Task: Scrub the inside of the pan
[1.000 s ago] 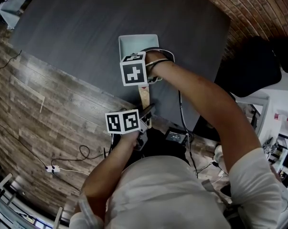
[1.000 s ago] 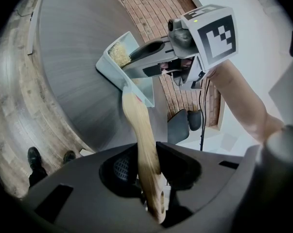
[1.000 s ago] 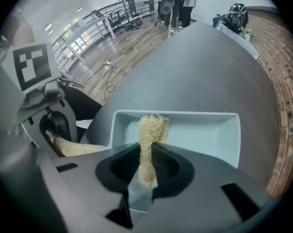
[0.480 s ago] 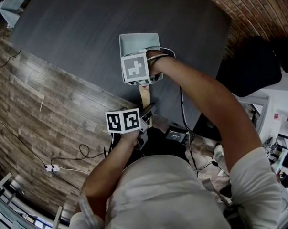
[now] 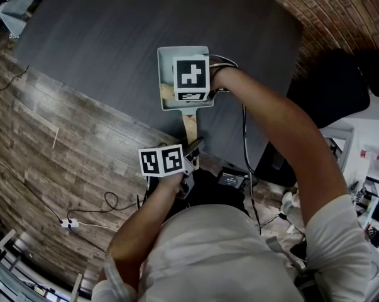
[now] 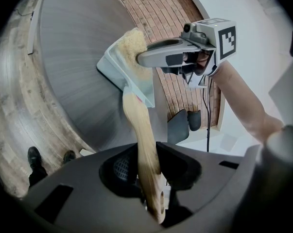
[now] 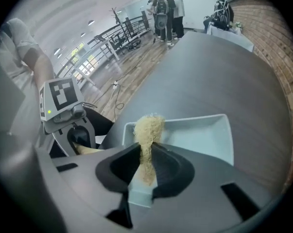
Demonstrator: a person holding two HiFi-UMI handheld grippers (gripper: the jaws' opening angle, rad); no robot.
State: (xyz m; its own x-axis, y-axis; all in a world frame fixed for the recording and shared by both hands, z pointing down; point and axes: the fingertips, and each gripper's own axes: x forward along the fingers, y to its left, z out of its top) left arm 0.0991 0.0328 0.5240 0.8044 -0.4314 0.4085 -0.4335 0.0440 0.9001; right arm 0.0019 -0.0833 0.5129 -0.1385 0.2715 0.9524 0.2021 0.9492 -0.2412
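Left gripper view, lower centre: your left gripper (image 6: pixel 147 176) clamps the wooden handle (image 6: pixel 139 125), steadying the pan (image 6: pixel 110 67) while your right gripper (image 7: pixel 145 166) pinches the scrubber (image 7: pixel 147 127) over it.

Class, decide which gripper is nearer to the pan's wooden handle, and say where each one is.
Left. The left gripper is clamped on the wooden handle at its near end. The right gripper grips the scrubber over the bowl of the pan, beyond the handle's far end.
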